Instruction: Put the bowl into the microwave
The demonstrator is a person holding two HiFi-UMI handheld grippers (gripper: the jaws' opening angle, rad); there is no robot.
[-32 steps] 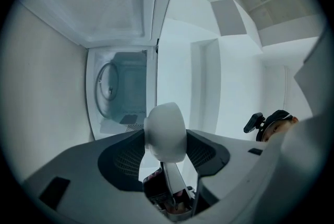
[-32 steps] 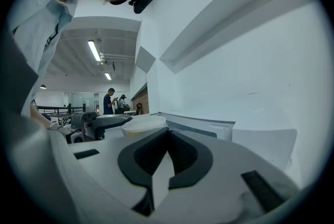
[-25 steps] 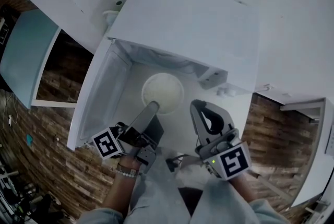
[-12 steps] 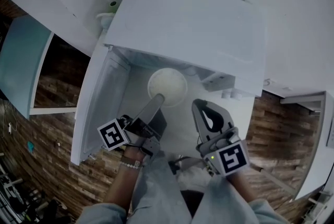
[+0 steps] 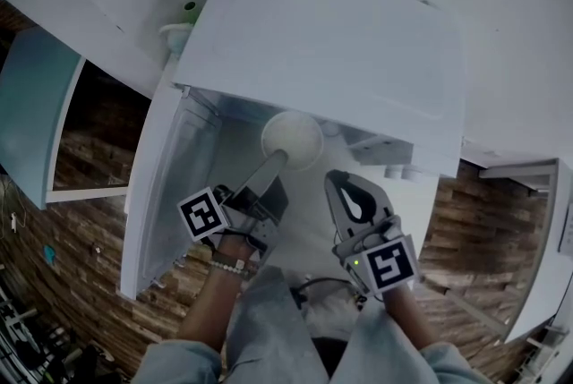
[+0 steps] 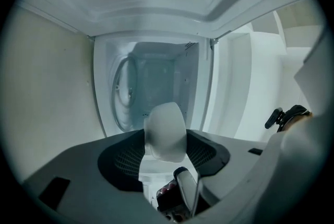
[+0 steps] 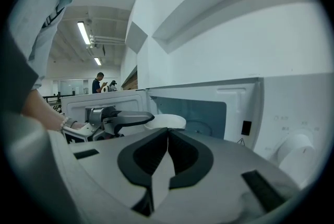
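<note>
A white bowl [image 5: 293, 139] hangs at the mouth of the white microwave [image 5: 340, 42], partly under its top edge. My left gripper [image 5: 276, 161] is shut on the bowl's near rim. In the left gripper view the bowl [image 6: 165, 131] shows edge-on between the jaws, with the lit cavity [image 6: 156, 82] straight ahead. My right gripper [image 5: 334, 181] is shut with nothing in it, just right of the bowl and in front of the opening. In the right gripper view its closed jaws [image 7: 168, 131] point at the bowl [image 7: 167, 121] and the cavity behind it.
The microwave door [image 5: 166, 185] stands swung open at the left. The control panel with a round dial [image 7: 292, 150] is on the right. A small white thing with a green top [image 5: 183, 20] stands behind the microwave. A pale blue cupboard door [image 5: 36, 105] is at far left.
Both grippers have moved toward the microwave opening. The bowl went with the left one, from in front of the oven to its mouth.
</note>
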